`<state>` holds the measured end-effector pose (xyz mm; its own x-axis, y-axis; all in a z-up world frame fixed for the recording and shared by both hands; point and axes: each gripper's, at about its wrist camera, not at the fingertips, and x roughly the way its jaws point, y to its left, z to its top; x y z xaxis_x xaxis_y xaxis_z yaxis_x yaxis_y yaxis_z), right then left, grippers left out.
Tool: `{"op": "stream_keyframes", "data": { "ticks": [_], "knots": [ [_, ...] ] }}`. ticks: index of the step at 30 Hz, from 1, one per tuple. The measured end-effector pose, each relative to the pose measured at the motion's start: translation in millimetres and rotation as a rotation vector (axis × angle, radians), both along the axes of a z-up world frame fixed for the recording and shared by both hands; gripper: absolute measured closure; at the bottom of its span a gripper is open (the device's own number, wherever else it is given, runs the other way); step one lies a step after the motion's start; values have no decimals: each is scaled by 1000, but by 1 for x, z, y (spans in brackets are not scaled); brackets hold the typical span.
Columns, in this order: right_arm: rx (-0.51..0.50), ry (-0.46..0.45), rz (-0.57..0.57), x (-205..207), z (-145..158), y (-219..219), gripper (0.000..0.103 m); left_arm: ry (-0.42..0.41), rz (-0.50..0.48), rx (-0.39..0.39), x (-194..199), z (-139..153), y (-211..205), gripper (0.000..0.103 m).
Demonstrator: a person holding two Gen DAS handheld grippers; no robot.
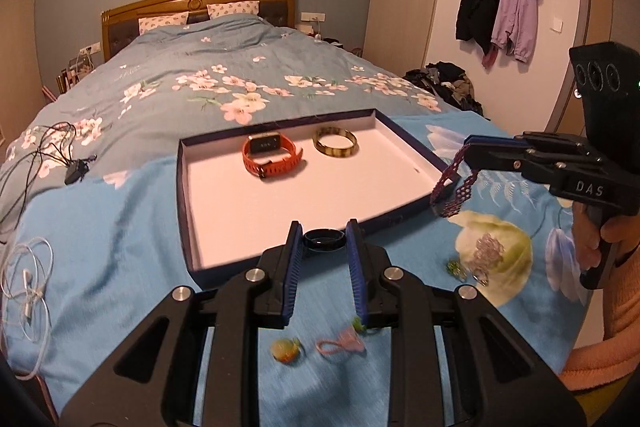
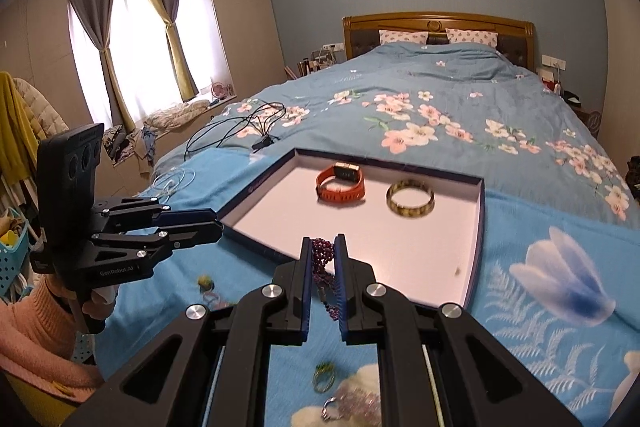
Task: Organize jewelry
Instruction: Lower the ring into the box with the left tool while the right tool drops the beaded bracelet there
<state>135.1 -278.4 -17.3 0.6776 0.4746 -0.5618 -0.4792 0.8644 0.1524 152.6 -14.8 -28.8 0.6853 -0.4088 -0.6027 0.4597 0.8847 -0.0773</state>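
A shallow dark-rimmed tray (image 1: 200, 259) with a white floor lies on the blue bedspread; inside it sit an orange watch (image 1: 270, 157) and a tortoiseshell bangle (image 1: 335, 143). My left gripper (image 1: 323, 239) is shut on a black bangle (image 1: 324, 239), held just above the tray's near rim. My right gripper (image 2: 323, 255) is shut on a purple beaded bracelet (image 2: 323, 259) that dangles below the fingers; in the left wrist view this bracelet (image 1: 452, 191) hangs beside the tray's right corner. The tray (image 2: 478, 227), watch (image 2: 341, 183) and tortoiseshell bangle (image 2: 411, 198) also show in the right wrist view.
Loose pieces lie on the bedspread near me: an orange-green bead (image 1: 285, 350), a pink loop (image 1: 340, 345), a clear crystal bracelet (image 1: 486, 251), green earrings (image 2: 323, 375). Black cables (image 1: 52, 147) and white earphones (image 1: 28, 275) lie left of the tray. A hand in an orange sleeve (image 2: 36, 339) holds each gripper.
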Motion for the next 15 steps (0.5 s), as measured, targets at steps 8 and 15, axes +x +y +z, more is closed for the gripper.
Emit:
{"op": "stream_keyframes", "data": {
  "ticks": [8, 15],
  "knots": [
    [-6, -4, -20, 28, 3, -1, 94, 4, 16, -8, 26, 3, 2, 80],
    [-5, 10, -35, 48, 2, -3, 94, 9, 36, -7, 47, 1, 0, 80]
  ]
}}
